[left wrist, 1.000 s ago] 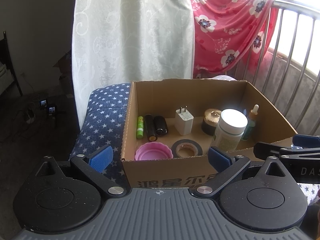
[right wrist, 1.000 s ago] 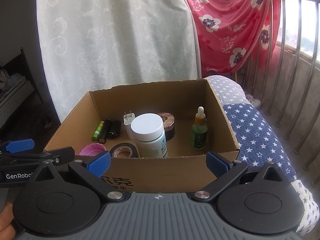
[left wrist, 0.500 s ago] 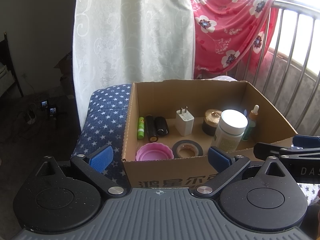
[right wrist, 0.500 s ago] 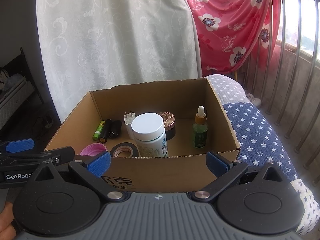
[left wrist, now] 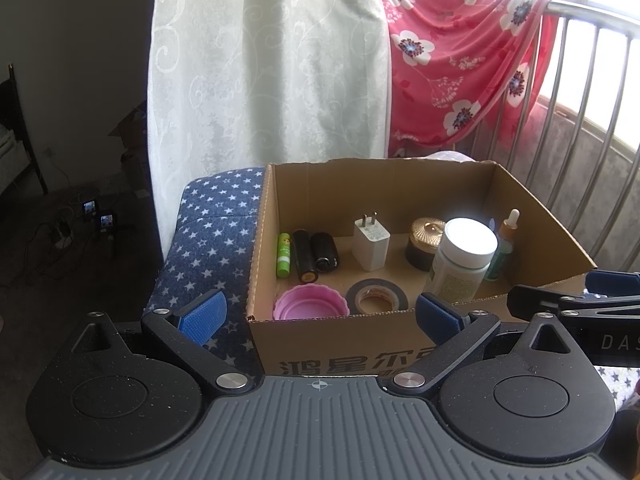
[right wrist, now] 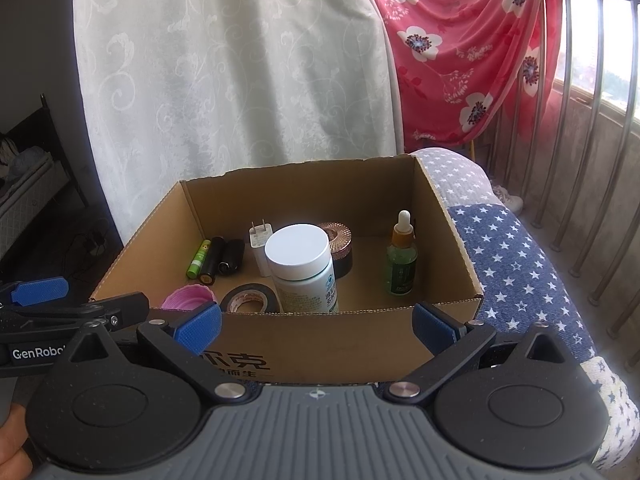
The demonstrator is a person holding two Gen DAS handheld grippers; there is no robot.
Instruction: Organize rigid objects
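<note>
We found everything sitting inside the box (left wrist: pixel 340 344).
Along its back we saw the batteries (left wrist: pixel 310 250) left, the charger (left wrist: pixel 371 240) middle, the dropper bottle (right wrist: pixel 402 260) right; the lid (left wrist: pixel 310 304) and tape (left wrist: pixel 376 296) lay in front.

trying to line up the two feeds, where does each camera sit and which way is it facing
Left wrist: on the left tongs, facing the cardboard box from its left front; its open blue pads frame the view and the right tongs poke in at right.
Right wrist: on the right tongs, facing the box from its right front; open pads, the left tongs at left, fingers at the lower left corner.
Shared: box, white-capped bottle, dropper bottle, tape roll.
</note>
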